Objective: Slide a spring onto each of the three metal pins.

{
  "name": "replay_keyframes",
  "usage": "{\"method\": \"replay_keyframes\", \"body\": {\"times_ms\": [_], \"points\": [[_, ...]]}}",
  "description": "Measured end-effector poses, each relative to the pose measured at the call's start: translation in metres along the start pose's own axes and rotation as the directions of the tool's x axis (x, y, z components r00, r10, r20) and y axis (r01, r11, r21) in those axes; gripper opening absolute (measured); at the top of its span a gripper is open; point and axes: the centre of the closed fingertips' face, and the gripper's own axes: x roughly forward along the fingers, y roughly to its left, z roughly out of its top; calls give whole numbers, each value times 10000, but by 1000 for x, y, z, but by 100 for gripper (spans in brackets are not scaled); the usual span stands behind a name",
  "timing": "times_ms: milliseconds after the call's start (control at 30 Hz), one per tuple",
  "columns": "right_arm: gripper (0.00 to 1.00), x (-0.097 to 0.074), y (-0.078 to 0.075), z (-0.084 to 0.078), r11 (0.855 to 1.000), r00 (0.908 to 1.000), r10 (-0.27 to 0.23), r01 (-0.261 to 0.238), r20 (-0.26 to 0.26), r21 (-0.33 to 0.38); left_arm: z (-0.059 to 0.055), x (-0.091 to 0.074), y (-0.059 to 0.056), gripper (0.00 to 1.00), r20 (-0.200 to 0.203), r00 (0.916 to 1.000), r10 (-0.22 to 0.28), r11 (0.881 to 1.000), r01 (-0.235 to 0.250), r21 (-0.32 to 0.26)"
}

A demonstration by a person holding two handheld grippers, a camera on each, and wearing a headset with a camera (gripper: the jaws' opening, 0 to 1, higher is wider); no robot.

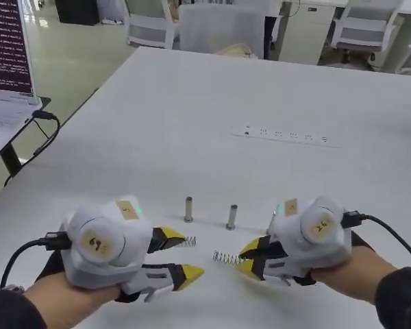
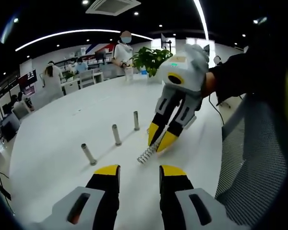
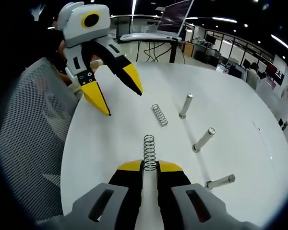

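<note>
Our right gripper (image 3: 150, 165) is closed on the near end of one spring (image 3: 149, 148), which sticks out ahead of its jaws. Our left gripper (image 1: 190, 255) stands open and holds nothing; a second spring (image 1: 190, 240) lies on the white table (image 1: 192, 103) just beside its farther tip. Beyond both grippers, three metal pins (image 3: 203, 140) stand upright and bare. Farther ahead lies a power strip (image 1: 284, 135), then office chairs (image 1: 151, 24). Far to the left of the left gripper, a laptop (image 1: 7, 55) shows text which we cannot read.
</note>
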Motion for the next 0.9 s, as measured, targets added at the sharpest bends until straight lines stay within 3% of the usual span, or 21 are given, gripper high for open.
{"method": "replay_keyframes", "body": {"times_ms": [200, 433, 900], "points": [[8, -9, 14, 10, 9986, 9993, 382, -384, -56, -375, -4, 6, -11, 26, -255, 9988, -428, 9968, 444, 668], [8, -10, 27, 19, 9955, 9972, 732, -741, -170, -588, -10, 13, -25, 22, -749, 9947, -707, 9806, 831, 1775], [8, -9, 37, 21, 9944, 9940, 1030, -1038, -378, -191, -15, 22, -35, 7, -1056, 9874, -1175, 9623, 1395, 2336]]}}
